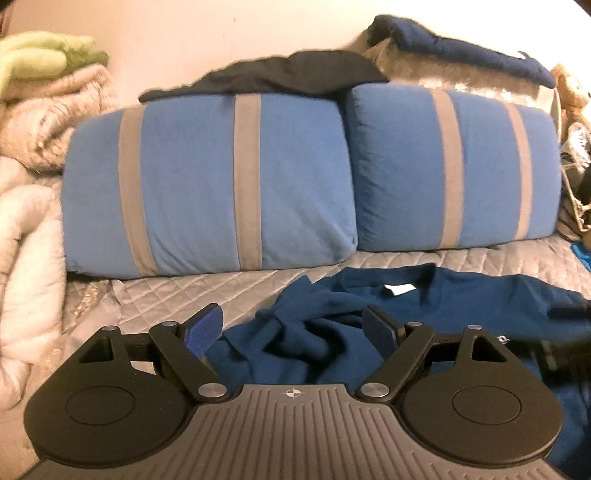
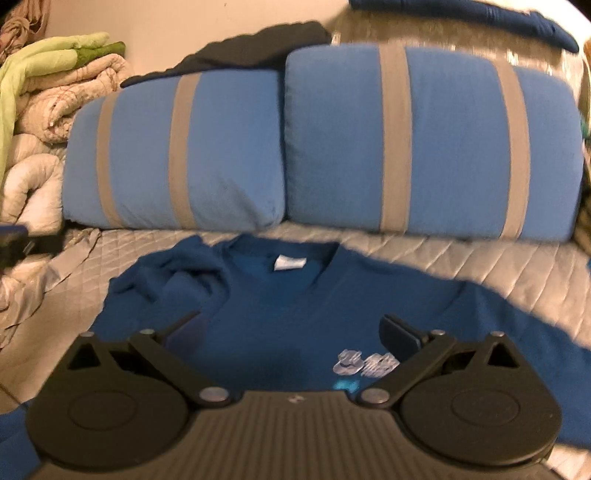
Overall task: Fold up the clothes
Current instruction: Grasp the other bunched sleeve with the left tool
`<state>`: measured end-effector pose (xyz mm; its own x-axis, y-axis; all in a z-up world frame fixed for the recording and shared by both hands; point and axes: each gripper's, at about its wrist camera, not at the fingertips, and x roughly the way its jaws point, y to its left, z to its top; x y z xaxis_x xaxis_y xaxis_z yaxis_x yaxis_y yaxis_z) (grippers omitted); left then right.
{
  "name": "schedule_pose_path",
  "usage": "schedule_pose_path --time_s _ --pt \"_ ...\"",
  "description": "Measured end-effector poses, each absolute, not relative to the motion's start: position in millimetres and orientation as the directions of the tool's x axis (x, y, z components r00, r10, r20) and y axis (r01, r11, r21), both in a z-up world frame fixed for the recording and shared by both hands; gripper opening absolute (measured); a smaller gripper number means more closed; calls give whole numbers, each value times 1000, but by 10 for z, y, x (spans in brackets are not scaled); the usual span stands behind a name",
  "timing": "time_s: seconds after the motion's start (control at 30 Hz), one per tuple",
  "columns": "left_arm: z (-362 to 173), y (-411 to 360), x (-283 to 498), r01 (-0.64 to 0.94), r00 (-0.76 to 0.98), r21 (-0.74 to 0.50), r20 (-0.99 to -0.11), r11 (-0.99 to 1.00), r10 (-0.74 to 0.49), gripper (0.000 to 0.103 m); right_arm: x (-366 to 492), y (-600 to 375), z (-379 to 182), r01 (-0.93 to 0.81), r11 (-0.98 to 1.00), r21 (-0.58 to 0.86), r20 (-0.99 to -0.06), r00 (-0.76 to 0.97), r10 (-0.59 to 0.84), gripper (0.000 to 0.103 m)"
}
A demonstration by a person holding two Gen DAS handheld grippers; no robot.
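Both tools hang spread and empty: your left tool (image 1: 293, 328) over the shirt's (image 2: 280, 317) bunched left sleeve, your right tool (image 2: 291, 332) over its chest.

Dark blue shirt (image 2: 280, 325) with white label (image 2: 289, 263); light blue pillows (image 1: 207, 192) with grey stripes; grey quilted bedspread (image 1: 192, 295).

A home bedroom is shown. A bed is covered with a grey quilted spread (image 1: 177, 295), and two blue pillows (image 2: 177, 155) with grey stripes are propped side by side against a plain wall (image 1: 184, 33). Rumpled cream bedding (image 2: 40, 122) is heaped at the left, topped by green cloth (image 2: 48, 55). Dark clothes (image 1: 295, 74) are laid over the pillows.
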<state>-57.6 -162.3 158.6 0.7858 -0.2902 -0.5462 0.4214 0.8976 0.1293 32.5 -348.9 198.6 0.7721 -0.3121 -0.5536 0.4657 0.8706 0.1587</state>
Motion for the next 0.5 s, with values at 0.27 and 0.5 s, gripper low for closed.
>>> schedule_pose_path --time_s 0.27,0.5 --pt "1078 -1445 211 288 699 -104 -657 952 -283 83 323 -3355 1584 447 877 178 -558 780 -284 103" --pt "695 -1117 628 62 576 -502 -688 862 -442 83 311 -3482 1532 479 847 229 -581 766 -277 103"
